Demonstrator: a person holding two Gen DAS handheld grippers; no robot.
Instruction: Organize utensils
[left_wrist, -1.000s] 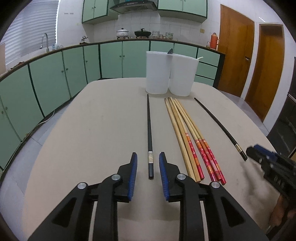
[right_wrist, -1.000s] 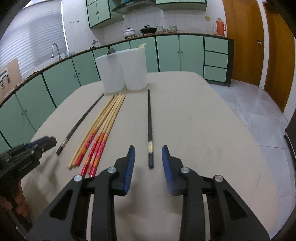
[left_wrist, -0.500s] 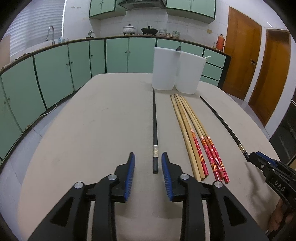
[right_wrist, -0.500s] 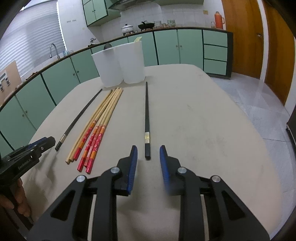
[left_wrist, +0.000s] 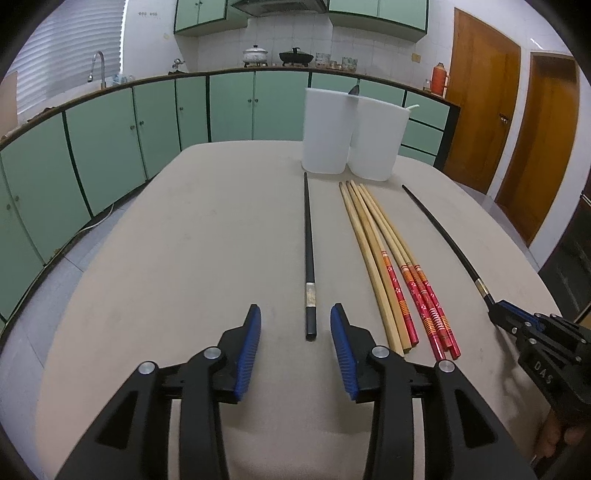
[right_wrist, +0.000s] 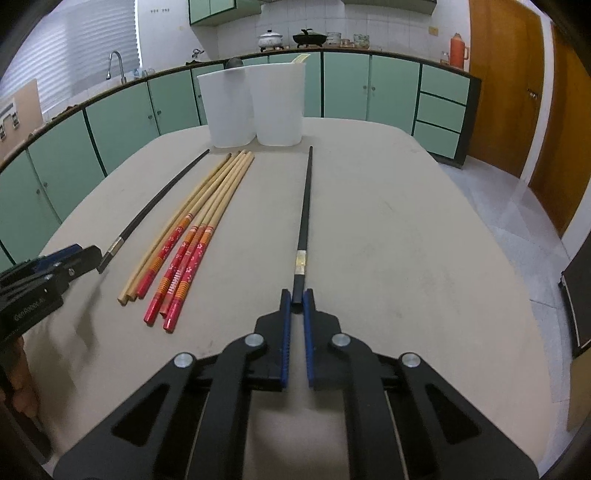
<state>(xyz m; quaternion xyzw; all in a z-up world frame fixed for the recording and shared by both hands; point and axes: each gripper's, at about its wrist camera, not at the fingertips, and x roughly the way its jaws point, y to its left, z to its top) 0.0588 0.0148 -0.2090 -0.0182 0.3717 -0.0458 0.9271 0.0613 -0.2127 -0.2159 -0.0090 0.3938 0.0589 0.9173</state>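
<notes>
Now right tongs pinch black chopstick; left tongs gape.

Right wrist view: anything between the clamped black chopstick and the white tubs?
Nothing visible. The right tongs are shut on the black chopstick with a metal band; only bare beige table lies between its tip and the two white plastic containers. The red-ended wooden chopsticks lie apart to its left.

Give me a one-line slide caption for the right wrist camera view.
Right hand-held gripper closed on a black chopstick lying on the table, two white containers beyond.
</notes>
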